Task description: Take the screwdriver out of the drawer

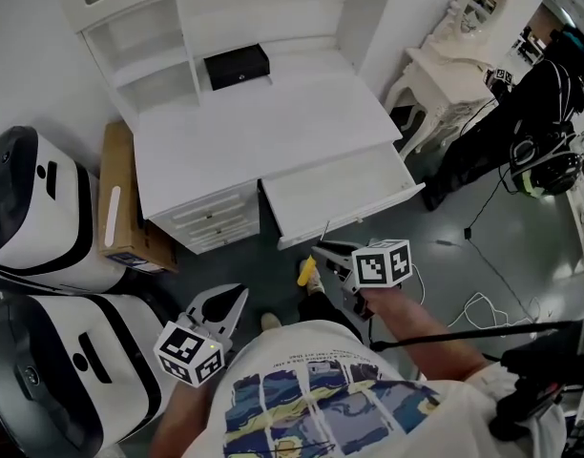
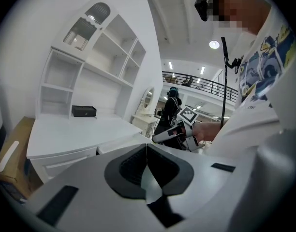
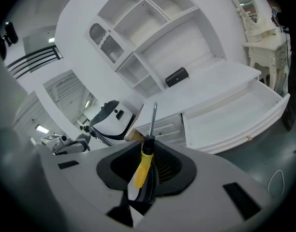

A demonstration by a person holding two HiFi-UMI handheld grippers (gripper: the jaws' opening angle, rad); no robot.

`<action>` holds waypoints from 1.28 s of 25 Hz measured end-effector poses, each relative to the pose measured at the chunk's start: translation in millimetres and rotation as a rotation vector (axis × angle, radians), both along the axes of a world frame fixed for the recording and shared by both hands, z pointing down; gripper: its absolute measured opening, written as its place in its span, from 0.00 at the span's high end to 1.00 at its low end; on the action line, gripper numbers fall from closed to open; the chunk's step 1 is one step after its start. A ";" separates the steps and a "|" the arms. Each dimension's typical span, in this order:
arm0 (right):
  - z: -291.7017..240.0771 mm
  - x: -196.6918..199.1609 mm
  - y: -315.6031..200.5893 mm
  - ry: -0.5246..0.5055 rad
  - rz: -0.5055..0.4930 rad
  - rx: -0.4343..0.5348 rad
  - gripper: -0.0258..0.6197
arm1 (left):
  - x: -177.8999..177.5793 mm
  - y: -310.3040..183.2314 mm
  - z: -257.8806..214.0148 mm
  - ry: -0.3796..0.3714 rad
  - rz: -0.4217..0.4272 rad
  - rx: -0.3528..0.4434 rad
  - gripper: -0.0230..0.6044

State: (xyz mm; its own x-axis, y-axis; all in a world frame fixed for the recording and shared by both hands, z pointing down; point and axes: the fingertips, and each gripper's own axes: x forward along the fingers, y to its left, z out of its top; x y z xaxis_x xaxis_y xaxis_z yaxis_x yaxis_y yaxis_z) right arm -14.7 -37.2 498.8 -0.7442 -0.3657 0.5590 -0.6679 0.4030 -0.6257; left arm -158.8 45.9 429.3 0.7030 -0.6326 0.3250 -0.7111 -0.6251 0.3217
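Note:
My right gripper is shut on a screwdriver with a yellow handle, just in front of the open white drawer and clear of it. In the right gripper view the yellow handle sits between the pads and the metal shaft points up past the fingertips of my right gripper. The open drawer looks bare inside. My left gripper hangs lower left, near the person's shirt. Its pads meet with nothing between them in the left gripper view, where my left gripper faces the desk.
A white desk with a shelf hutch carries a black box. A cardboard box leans at its left, beside two white-and-black machines. A white dressing table, a person in dark clothes and floor cables lie right.

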 end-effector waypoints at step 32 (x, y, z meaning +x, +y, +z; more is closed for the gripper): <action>7.7 -0.8 1.2 -0.025 -0.005 -0.013 0.81 | 1.7 -3.0 6.6 -0.013 0.015 -0.050 0.94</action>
State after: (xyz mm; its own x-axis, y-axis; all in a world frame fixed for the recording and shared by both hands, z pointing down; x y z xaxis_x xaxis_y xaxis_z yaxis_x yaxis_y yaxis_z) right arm -15.5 -36.0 506.6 -0.7597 -0.3546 0.5451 -0.6502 0.3976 -0.6474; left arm -157.2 42.9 435.8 0.7075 -0.6051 0.3651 -0.7065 -0.6189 0.3434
